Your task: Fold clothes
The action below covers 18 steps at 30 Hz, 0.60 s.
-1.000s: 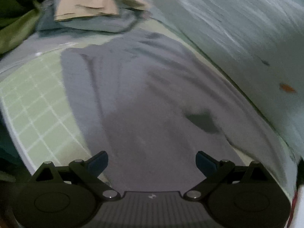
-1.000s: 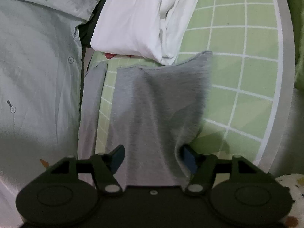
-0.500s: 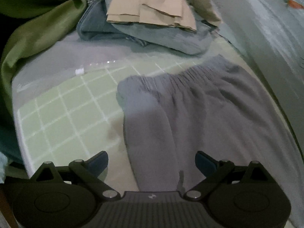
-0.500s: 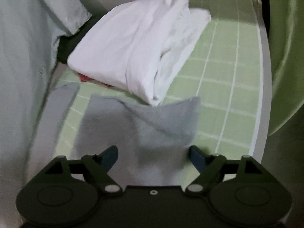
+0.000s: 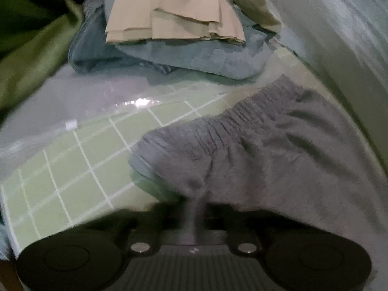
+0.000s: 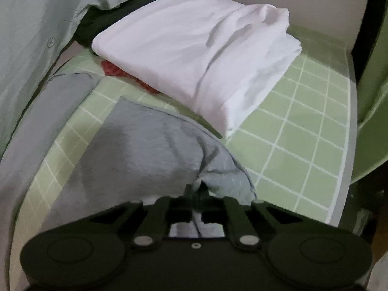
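Observation:
Grey sweatpants (image 5: 266,150) lie on a green gridded mat (image 5: 72,169), with the gathered waistband towards the far side in the left wrist view. My left gripper (image 5: 195,208) is closing its jaws on a pinch of the fabric just below the waistband's left corner, and the cloth bunches up between the pads. In the right wrist view the other end of the grey sweatpants (image 6: 145,145) shows as a leg. My right gripper (image 6: 196,198) is closing its jaws on the leg's right edge, which lifts and curls over.
A pile of blue and beige clothes (image 5: 174,24) sits beyond the waistband. A folded white garment (image 6: 206,60) lies past the leg, over something red (image 6: 114,69). A pale mint shirt (image 6: 29,36) runs along one side, and green cloth (image 5: 31,48) hangs at the mat's edge.
Both grippers stood open over the flat grey fabric; now each has closed on a fold of it. The left moved towards the waistband, and the right tilted up, lifting the leg's edge.

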Each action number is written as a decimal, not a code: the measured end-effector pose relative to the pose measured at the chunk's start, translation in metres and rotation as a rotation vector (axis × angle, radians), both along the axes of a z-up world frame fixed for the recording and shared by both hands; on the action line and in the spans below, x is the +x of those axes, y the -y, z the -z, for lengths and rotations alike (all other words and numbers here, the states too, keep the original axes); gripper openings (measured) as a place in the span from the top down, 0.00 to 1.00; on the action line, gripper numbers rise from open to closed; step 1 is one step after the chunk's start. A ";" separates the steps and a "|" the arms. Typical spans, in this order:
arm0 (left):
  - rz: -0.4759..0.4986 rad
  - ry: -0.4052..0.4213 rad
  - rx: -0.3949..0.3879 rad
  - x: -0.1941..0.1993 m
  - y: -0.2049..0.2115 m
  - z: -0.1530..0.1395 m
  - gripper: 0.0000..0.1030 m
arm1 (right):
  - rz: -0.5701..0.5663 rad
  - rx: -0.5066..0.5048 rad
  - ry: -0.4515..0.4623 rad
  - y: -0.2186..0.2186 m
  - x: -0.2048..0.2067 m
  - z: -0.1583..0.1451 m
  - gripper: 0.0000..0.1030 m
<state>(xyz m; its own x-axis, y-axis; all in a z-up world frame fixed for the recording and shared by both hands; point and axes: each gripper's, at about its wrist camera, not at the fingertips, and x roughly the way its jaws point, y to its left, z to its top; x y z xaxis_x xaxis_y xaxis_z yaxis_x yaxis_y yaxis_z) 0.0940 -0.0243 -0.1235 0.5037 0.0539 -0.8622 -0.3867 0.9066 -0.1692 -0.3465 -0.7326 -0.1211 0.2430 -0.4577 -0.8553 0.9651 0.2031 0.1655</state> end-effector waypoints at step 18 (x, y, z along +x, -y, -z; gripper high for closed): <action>-0.069 0.182 0.050 -0.117 -0.053 -0.060 0.98 | -0.003 -0.153 0.081 -0.033 -0.086 -0.048 0.97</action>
<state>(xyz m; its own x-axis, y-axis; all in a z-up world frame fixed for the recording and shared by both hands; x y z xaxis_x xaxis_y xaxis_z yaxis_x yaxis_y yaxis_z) -0.0226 0.0291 -0.0637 0.6448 0.1337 -0.7526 -0.4149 0.8882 -0.1976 -0.4321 -0.6999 -0.0727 0.3099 -0.5801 -0.7533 0.9492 0.2350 0.2095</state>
